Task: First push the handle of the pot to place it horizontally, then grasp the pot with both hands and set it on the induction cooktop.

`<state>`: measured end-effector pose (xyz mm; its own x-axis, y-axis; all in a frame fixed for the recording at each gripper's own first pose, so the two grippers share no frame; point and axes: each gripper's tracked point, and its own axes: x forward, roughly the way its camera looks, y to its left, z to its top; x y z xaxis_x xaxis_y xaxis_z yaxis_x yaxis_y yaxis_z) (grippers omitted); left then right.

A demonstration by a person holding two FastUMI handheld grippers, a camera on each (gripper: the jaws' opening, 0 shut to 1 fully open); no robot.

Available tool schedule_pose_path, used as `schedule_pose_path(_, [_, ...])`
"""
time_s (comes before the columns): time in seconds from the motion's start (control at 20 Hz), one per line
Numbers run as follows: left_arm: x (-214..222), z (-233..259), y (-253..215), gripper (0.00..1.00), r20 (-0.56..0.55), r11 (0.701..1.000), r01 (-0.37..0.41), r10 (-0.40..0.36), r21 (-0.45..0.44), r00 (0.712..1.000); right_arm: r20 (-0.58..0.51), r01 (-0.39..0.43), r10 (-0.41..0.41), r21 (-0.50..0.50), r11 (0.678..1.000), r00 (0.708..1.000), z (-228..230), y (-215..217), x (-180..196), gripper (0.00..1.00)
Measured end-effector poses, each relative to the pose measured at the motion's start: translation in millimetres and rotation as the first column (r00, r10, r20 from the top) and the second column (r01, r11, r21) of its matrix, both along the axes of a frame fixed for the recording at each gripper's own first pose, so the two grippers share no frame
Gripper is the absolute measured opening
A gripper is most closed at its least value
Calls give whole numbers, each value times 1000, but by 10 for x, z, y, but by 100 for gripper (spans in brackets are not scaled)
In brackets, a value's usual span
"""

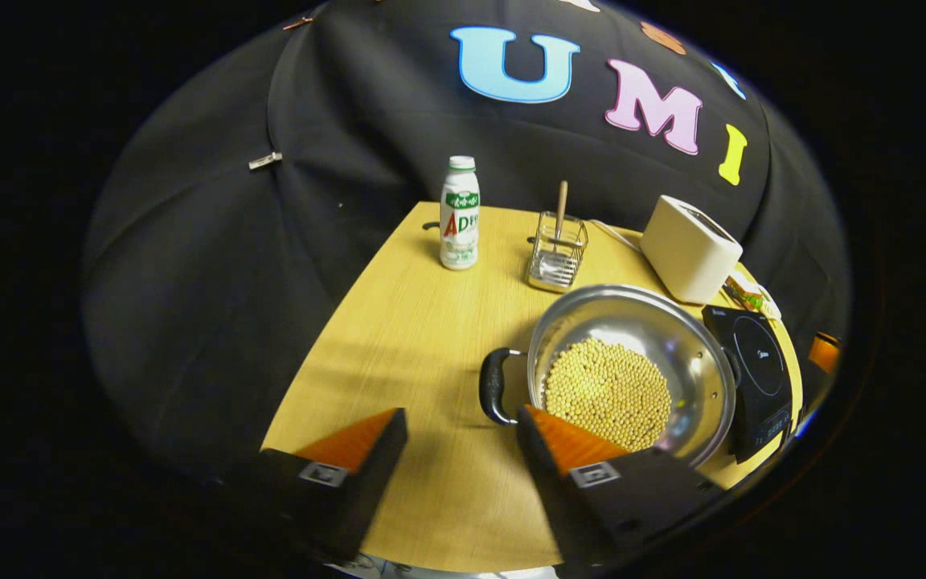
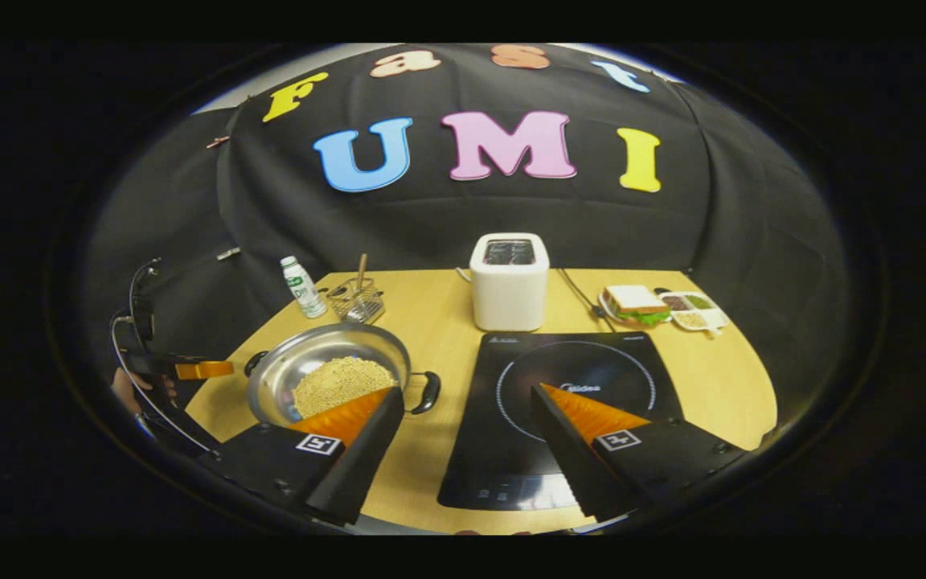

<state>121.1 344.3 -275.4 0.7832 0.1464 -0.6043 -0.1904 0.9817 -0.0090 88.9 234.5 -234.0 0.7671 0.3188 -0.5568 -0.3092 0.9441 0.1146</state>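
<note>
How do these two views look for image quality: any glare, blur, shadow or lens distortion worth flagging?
Left gripper view: strong fisheye bending of the table edge; bright glare on the pot rim; left gripper fingers slightly soft, casting a faint shadow on the wood. Right gripper view: sharper overall; the induction cooktop glass shows a dull sheen; the far gripper at the left edge is dim and warped.

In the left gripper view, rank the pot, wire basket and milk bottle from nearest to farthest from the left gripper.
1. Pot, just ahead on the right.
2. Wire basket, behind the pot.
3. Milk bottle, far edge, left of the basket.
</note>
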Motion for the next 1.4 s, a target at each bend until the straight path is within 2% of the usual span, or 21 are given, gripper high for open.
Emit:
schedule_pose_path(0.05, [-8,59,13,98,8,1000,-3,3,7,1000,-14,-11,11,7,1000,1000,-29,50,29,99])
schedule_pose_path(0.15, [64,100,53,96,48,1000,2,-3,22,999,-30,-25,25,4,1000,999,-109,142,125,99])
schedule_pose_path(0.3, [153,121,-29,96,77,999,34,-33,-12,997,-57,-47,47,3,999,997,-269,277,250,99])
schedule_pose_path(0.45, [286,43,-83,95,72,998,48,-45,-40,996,-78,-29,28,-17,999,997,-461,289,377,99])
schedule_pose_path(0.5, [337,15,-112,96,72,997,52,-48,-54,996,-89,-28,27,-8,1000,996,-523,337,405,94])
schedule_pose_path(0.55, [388,-29,-146,96,65,996,62,-57,-71,996,-103,-28,29,6,1000,994,-585,389,422,99])
schedule_pose_path(1.05, [685,-388,-314,95,32,978,118,-114,-173,993,-257,-40,58,77,996,965,-1150,750,431,99])
schedule_pose_path(1.25, [719,-522,-366,96,-1,975,153,-155,-164,988,-302,-59,86,99,993,950,-1283,847,420,99])
schedule_pose_path(1.3, [732,-567,-387,96,-12,973,168,-172,-161,985,-313,-66,95,101,993,945,-1318,891,407,94])
schedule_pose_path(1.35, [742,-602,-398,95,-22,971,177,-183,-160,983,-327,-70,101,106,992,940,-1352,931,397,99])
schedule_pose_path(1.4, [757,-632,-402,95,-29,970,183,-190,-160,981,-343,-74,109,114,991,933,-1395,979,384,98])
